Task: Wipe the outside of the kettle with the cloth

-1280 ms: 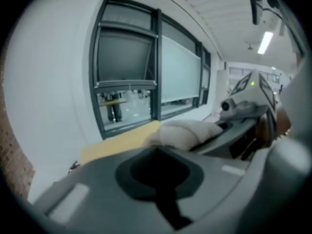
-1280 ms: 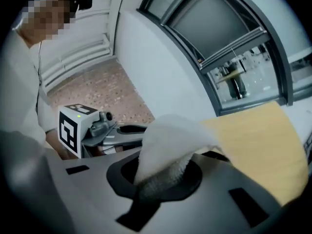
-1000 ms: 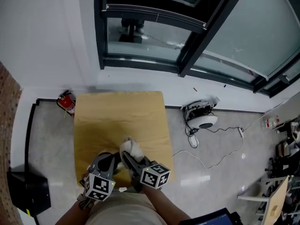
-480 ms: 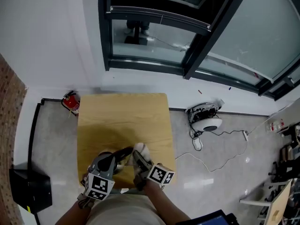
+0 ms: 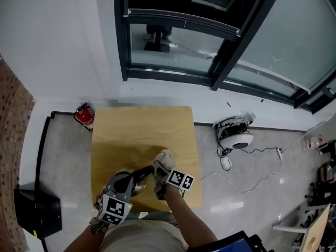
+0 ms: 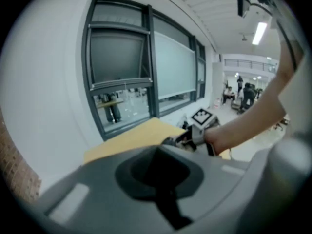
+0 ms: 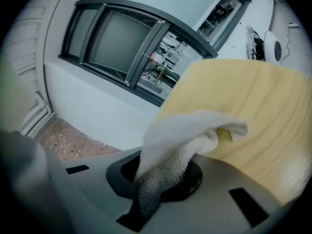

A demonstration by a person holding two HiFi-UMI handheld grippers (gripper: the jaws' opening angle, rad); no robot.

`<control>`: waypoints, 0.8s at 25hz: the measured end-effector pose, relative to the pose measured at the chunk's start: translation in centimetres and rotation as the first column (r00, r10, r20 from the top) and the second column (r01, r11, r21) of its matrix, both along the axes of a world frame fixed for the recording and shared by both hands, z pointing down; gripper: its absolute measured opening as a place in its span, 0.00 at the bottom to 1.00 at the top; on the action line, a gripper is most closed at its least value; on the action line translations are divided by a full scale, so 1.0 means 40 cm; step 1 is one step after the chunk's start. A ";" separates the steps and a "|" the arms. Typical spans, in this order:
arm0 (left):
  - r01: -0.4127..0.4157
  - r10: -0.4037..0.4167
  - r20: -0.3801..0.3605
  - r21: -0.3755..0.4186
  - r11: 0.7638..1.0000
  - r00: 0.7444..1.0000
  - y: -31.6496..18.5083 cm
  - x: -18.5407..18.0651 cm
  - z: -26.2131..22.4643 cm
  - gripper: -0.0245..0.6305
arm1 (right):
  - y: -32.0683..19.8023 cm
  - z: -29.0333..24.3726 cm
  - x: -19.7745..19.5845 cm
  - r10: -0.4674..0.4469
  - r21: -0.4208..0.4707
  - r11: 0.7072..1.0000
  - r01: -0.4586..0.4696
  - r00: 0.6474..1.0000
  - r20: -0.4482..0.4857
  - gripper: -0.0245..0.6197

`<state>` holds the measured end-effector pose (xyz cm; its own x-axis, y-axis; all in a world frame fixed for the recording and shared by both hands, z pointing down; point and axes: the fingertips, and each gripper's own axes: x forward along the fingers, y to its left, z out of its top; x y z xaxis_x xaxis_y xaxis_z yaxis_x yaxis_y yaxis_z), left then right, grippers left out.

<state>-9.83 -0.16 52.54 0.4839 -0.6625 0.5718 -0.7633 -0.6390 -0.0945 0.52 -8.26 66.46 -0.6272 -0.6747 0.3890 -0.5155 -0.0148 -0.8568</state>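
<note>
A shiny metal kettle (image 5: pixel 132 181) with a black handle (image 5: pixel 143 170) stands near the front of the wooden table (image 5: pixel 142 130). My left gripper (image 5: pixel 126 185) sits on top of it, shut on the handle; the grip itself is mostly hidden. In the left gripper view the left gripper (image 6: pixel 163 189) shows only a dark slit between closed jaws. My right gripper (image 5: pixel 161 173) is just right of the kettle, shut on a white cloth (image 5: pixel 164 160). In the right gripper view the cloth (image 7: pixel 185 130) bunches out of the right gripper (image 7: pixel 156 184) over the table (image 7: pixel 253 106).
A red fire extinguisher (image 5: pixel 84 115) stands at the table's far left corner. A black box (image 5: pixel 35 211) sits on the floor to the left. A white device with cables (image 5: pixel 236 135) lies on the floor to the right. Dark window frames (image 5: pixel 173 46) run behind the table.
My right gripper has carried the cloth to the right and slightly away from me, round the kettle's right side. The left gripper has stayed on the kettle.
</note>
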 end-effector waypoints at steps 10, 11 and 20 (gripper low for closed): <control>0.020 -0.020 -0.004 -0.001 1.000 1.000 -0.013 -0.002 -0.001 0.03 | 0.129 0.180 -0.079 -0.394 -0.070 0.916 0.395 0.856 -0.334 0.11; 0.024 -0.024 -0.005 -0.001 1.000 1.000 -0.016 -0.004 -0.002 0.03 | 0.154 0.178 -0.105 -0.465 -0.054 0.871 0.489 0.782 -0.415 0.11; 0.026 -0.026 -0.002 -0.019 0.999 1.000 -0.017 -0.001 0.005 0.03 | 0.151 0.201 -0.035 -0.503 -0.417 0.219 0.882 -0.264 -0.823 0.11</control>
<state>-9.89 -0.84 52.72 0.4680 -0.6634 0.5838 -0.7796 -0.6210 -0.0808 -0.90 -2.22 74.50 -0.2782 -0.1573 0.9476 -0.2113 0.9724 0.0993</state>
